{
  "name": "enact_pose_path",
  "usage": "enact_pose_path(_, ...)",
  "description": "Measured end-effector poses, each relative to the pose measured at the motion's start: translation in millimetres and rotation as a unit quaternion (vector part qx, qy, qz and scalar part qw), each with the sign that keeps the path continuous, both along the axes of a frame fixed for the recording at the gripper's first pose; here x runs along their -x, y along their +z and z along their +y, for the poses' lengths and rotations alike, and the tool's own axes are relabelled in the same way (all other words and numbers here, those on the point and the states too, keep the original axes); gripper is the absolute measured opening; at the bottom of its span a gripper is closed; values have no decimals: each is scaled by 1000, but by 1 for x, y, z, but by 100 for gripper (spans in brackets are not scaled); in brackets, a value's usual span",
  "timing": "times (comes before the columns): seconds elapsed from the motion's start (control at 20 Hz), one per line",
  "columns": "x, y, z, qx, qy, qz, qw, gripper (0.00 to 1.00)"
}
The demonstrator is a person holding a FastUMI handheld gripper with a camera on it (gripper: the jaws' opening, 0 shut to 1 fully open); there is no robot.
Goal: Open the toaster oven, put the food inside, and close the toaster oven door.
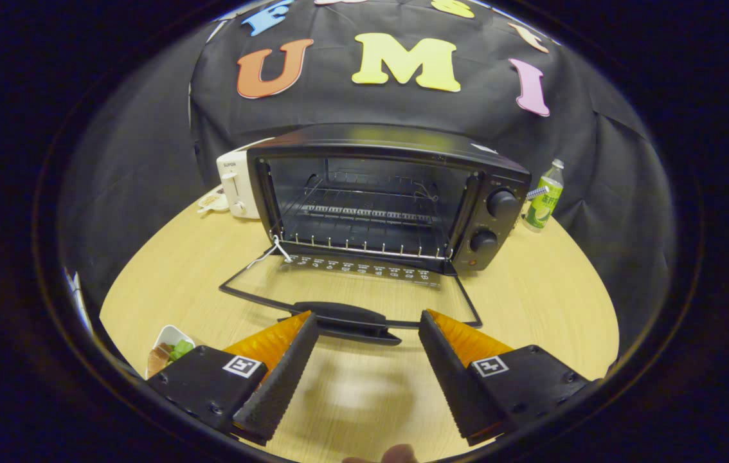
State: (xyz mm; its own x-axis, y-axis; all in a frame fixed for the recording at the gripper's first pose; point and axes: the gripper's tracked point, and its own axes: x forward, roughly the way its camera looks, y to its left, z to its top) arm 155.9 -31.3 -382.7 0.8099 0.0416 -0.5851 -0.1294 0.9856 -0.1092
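Note:
A black toaster oven (396, 193) stands on the round wooden table (544, 302), its glass door (351, 289) folded flat down toward me. The door's handle (345, 318) lies just ahead of my fingertips. Inside, the wire rack (364, 222) is bare. My gripper (368, 321) is open, with nothing between its fingers and the table beneath them. A small white dish of food (170, 350), with brown and green pieces, sits on the table behind my left finger, partly hidden by it.
A white toaster (236, 186) stands left of the oven, with a small plate (212, 202) beside it. A green bottle (544, 196) stands right of the oven. Two knobs (493, 222) are on the oven's right panel. A fingertip (396, 455) shows below the gripper.

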Motion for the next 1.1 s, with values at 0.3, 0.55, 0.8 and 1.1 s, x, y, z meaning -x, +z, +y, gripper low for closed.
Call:
enact_pose_path(0.3,34,61,2,-66,51,17,996,100)
enact_pose_path(0.55,78,103,-1,-146,87,83,982,100)
enact_pose_path(0.8,110,117,26,-242,112,163,950,100)
enact_pose_path(1.1,129,70,69,-274,105,245,924,100)
